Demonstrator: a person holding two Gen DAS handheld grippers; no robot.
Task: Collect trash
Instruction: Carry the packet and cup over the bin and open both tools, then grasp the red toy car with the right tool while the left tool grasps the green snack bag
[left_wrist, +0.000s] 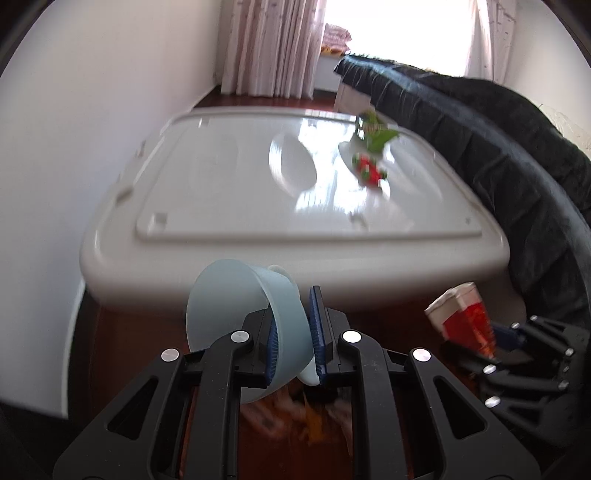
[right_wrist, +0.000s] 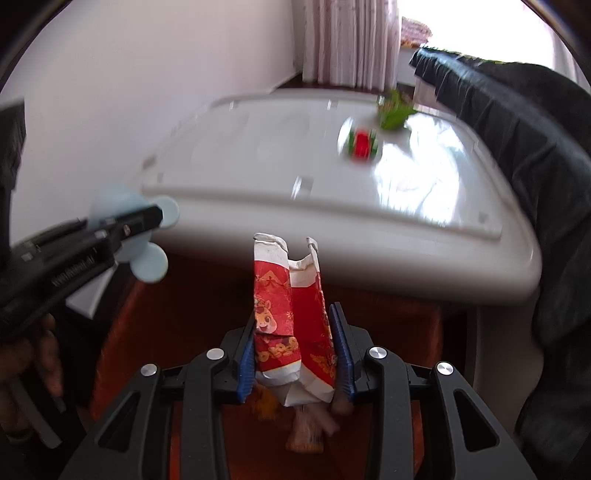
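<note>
While both tools grip, left tool (left_wrist: 293, 341) on blue bowl (left_wrist: 236, 325), right tool (right_wrist: 295, 352) on red carton (right_wrist: 291, 325)

Light: bright daylight from the window (left_wrist: 402, 26), blown out white | Glare: sheen streaks on the white table (left_wrist: 229, 177) | Blur: background smeared in both views | Edges: fisheye bending, dark corners

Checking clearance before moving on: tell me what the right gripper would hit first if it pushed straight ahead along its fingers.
Probably the near rim of the white table, which lies just beyond the red carton clamped in the right gripper; the carton's crumpled top would likely touch first. Motion blur leaves depth unclear.
</note>
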